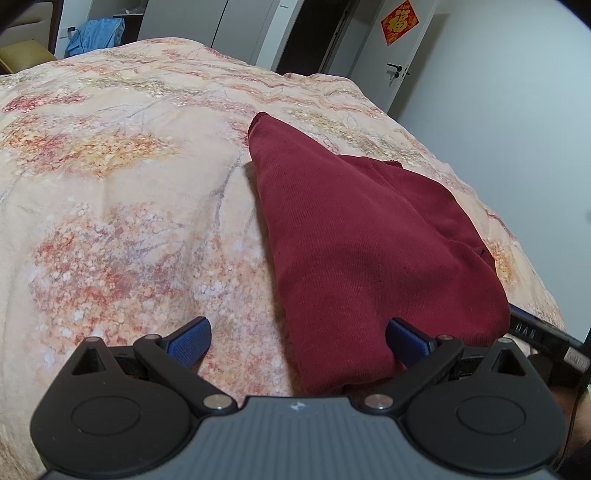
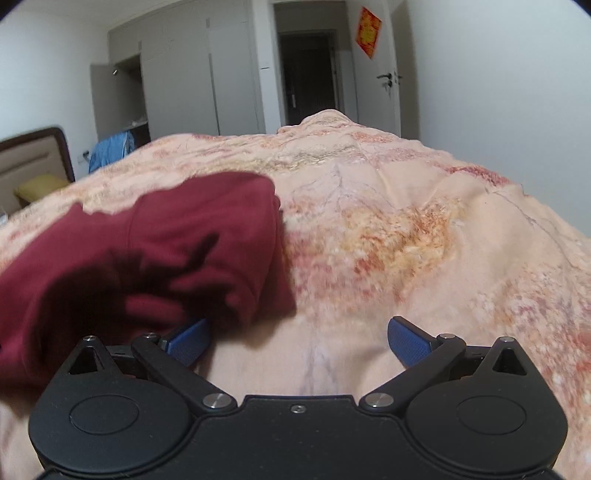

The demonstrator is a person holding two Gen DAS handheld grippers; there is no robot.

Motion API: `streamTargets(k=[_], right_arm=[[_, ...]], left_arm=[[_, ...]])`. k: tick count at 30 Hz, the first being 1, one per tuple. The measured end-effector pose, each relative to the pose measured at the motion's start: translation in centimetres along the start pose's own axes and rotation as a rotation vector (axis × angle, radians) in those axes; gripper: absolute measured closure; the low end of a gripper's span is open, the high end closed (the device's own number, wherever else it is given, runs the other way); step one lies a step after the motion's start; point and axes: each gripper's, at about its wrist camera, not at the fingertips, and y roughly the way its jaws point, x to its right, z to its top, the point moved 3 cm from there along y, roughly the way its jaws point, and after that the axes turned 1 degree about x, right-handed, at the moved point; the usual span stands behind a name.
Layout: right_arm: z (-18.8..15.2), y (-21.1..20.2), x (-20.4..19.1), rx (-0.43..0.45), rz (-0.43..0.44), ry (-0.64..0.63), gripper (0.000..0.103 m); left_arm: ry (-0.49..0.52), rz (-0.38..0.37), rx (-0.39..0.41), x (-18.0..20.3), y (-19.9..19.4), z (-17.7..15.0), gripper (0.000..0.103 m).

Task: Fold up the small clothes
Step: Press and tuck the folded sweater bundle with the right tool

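A dark red garment (image 1: 362, 243) lies folded into a long tapering shape on the floral bedspread (image 1: 122, 206). My left gripper (image 1: 297, 339) is open just above the garment's near left edge, its right blue pad (image 1: 408, 338) over the cloth and its left pad over the bedspread. In the right wrist view the same garment (image 2: 166, 251) lies bunched at the left. My right gripper (image 2: 297, 339) is open and empty, with its left blue pad (image 2: 188, 341) at the garment's near right edge and its right pad over bare bedspread (image 2: 424, 258).
The bed's right edge runs beside a white wall (image 1: 517, 110). Beyond the bed are wardrobes (image 2: 192, 81), a dark doorway (image 2: 308, 85), a door with a red paper sign (image 2: 369, 33), and blue clothing (image 2: 110, 149) near the headboard (image 2: 33, 155).
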Motion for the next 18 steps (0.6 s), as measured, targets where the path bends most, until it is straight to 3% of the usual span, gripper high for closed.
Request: streamTargets(k=[3,11,18], right_arm=[[-0.2,-1.0,0.0,0.027,0.013,0.003,0.001],[1.1,-3.2,2.5,0.101,0.082,0.243,0.001],[4.5,-0.2,2.1,0.1,0.191,0.291,0.001]], left_arm=[[0.006,-0.001,0.0,0.0,-0.1,-0.1,0.0],[0.009,-0.002,0.002,-0.1,-0.1,-0.1,0.0],[0.019,-0.001,0.002,0.0,0.0,-0.2,0.0]])
